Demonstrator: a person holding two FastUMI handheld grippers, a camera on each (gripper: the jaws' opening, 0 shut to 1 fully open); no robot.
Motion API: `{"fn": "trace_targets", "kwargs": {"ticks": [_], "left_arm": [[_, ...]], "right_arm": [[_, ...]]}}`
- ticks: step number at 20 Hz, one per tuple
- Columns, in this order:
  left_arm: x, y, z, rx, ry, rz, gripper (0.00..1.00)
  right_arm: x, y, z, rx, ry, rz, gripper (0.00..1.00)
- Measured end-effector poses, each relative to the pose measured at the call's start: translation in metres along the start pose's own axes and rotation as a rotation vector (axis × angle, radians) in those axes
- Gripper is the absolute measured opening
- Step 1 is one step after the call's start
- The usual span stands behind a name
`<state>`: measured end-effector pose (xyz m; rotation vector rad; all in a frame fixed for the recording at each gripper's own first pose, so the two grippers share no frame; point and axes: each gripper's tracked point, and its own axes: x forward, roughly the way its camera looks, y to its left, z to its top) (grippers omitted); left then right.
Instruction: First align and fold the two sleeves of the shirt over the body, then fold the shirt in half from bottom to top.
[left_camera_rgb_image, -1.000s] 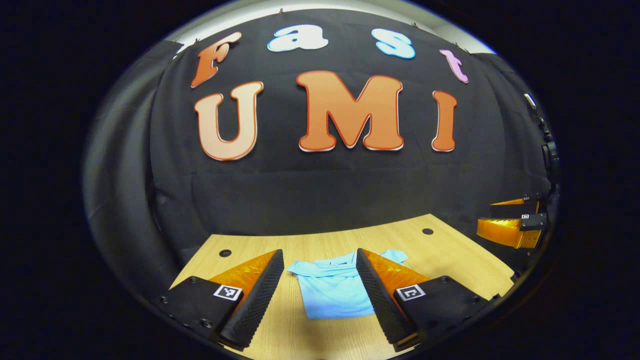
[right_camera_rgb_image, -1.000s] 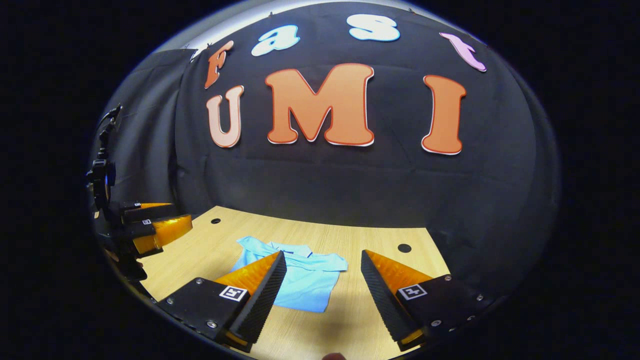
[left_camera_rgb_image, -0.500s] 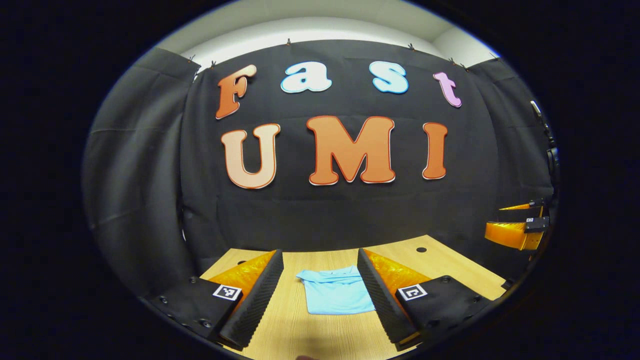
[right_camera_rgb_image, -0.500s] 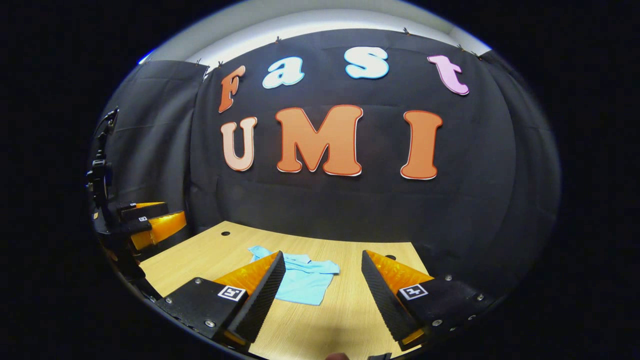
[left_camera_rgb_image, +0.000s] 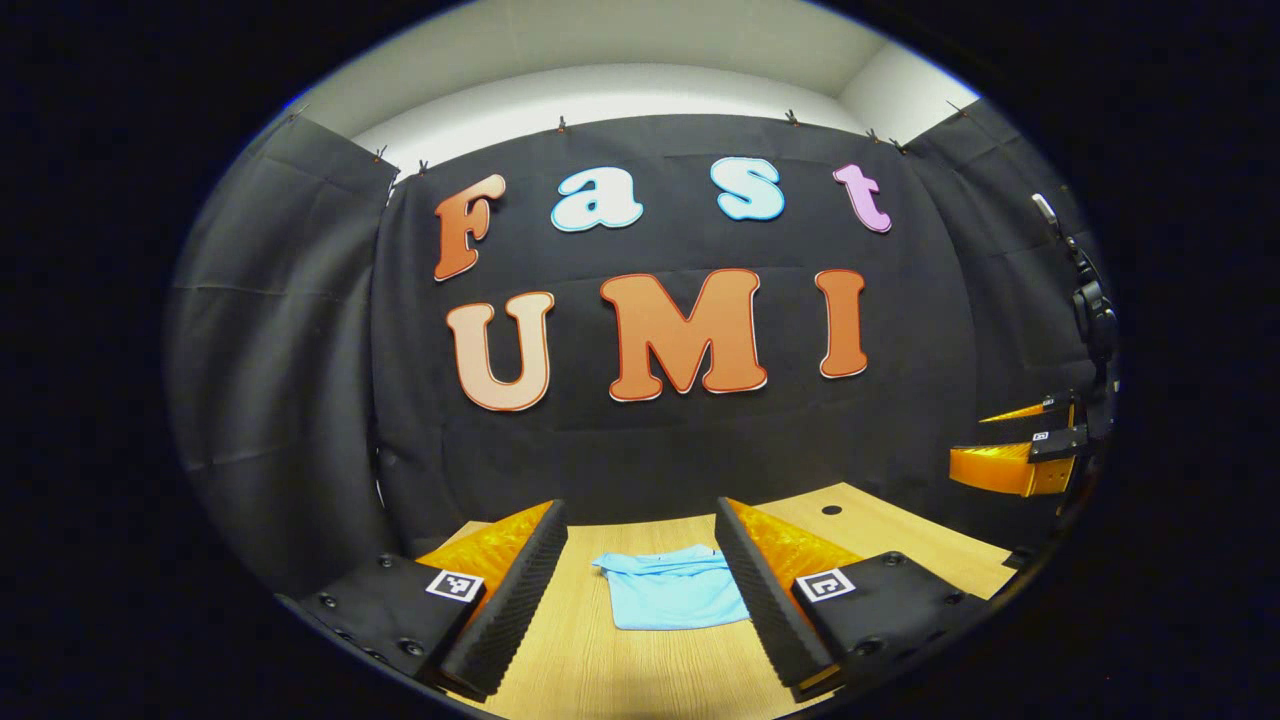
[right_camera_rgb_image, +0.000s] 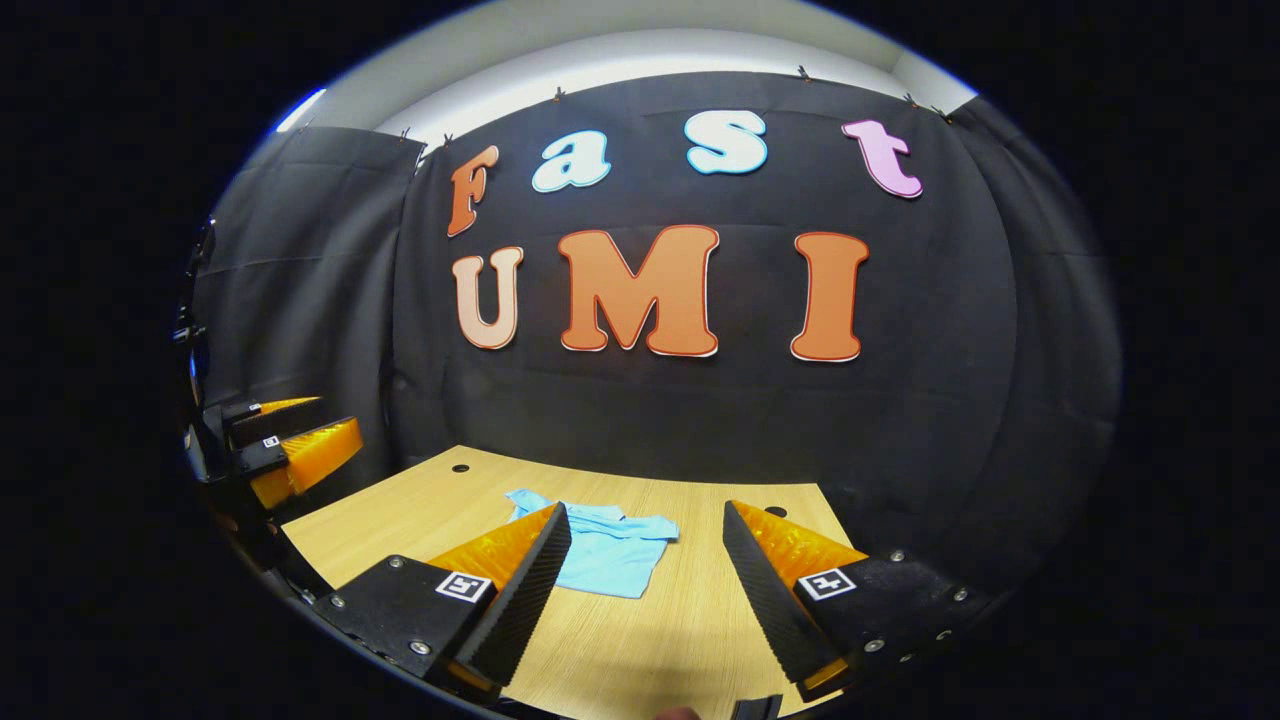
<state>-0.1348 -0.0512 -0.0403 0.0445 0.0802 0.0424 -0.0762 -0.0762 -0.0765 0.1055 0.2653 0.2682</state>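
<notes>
A light blue shirt (left_camera_rgb_image: 668, 595) lies flat on the wooden table (left_camera_rgb_image: 640, 670), collar toward the far wall. In the left gripper view my left gripper (left_camera_rgb_image: 640, 515) is open, held well above and short of the shirt, which shows between its fingers. In the right gripper view the shirt (right_camera_rgb_image: 610, 552) lies ahead and to the left, partly behind the left finger. My right gripper (right_camera_rgb_image: 645, 515) is open with nothing in it. The right gripper (left_camera_rgb_image: 1005, 445) also shows at the far right of the left gripper view, and the left gripper (right_camera_rgb_image: 300, 435) at the far left of the right gripper view.
Round holes (left_camera_rgb_image: 831, 510) (right_camera_rgb_image: 460, 468) sit near the table's far corners. Black cloth walls close the table's back and sides. A dark stand (left_camera_rgb_image: 1090, 300) rises at the right edge of the left gripper view.
Both grippers have drawn back and up from the table, so the shirt looks smaller and lower. More of the wall and ceiling has come into sight. Both stay open.
</notes>
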Motion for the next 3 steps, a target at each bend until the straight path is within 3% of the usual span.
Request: {"fn": "trace_targets", "kwargs": {"ticks": [3], "left_arm": [[0.0007, 0.0030, 0.0066, -0.009, -0.012, 0.002, 0.96]], "right_arm": [[-0.0018, -0.0016, 0.0036, -0.001, -0.008, -0.005, 0.96]]}}
